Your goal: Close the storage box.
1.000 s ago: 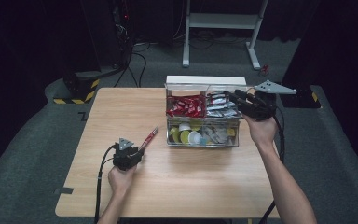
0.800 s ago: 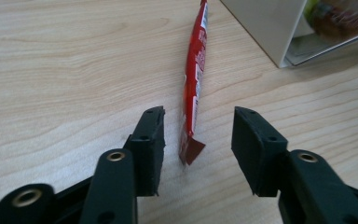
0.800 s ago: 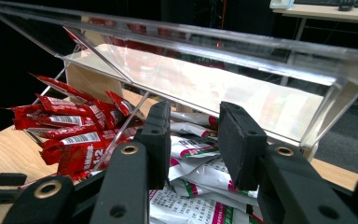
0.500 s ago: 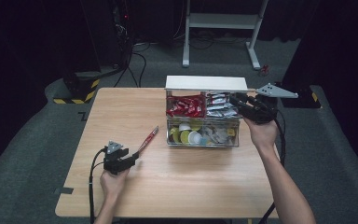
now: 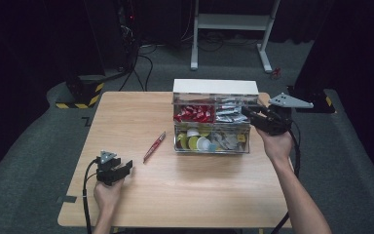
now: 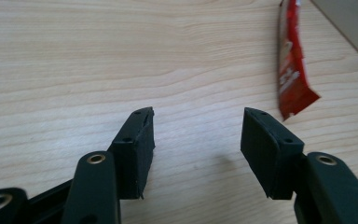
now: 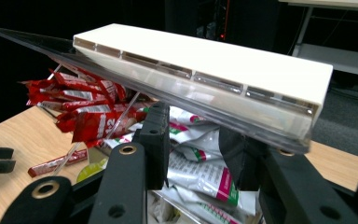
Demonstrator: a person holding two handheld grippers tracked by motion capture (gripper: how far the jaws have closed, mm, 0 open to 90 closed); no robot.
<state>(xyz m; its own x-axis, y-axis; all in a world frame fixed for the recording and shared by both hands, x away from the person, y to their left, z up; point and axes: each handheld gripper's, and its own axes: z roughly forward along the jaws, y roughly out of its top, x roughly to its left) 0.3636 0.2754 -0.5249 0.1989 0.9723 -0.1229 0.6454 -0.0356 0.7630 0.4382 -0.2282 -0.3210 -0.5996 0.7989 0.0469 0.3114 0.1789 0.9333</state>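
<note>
On the bare wood left of the clear organiser box (image 5: 212, 127), a red sachet (image 5: 154, 146) lies flat by itself — loose, well apart from the box. A second ago the left gripper (image 5: 126, 167) sat right at its near end; it has since drawn back toward the person's side of the table (image 5: 126, 112), and its jaws have just been opening. They stand apart with nothing between them, and in the left gripper view the sachet (image 6: 291, 65) lies ahead and off to one side of the pads (image 6: 137, 149). My reading is that the packet has been set down and released, so that step looks finished.

The right gripper (image 5: 248, 113) has kept its place at the box's right end, up under the raised lid (image 7: 200, 70). Its jaws are part-way open and appear to prop the clear lid rather than pinch it — I cannot tell whether they clamp it. Beneath lie the red sachets (image 7: 81, 109) and white packets (image 7: 200, 161) in the back compartments. The lid looks ready to be lowered, or another packet taken.
</note>
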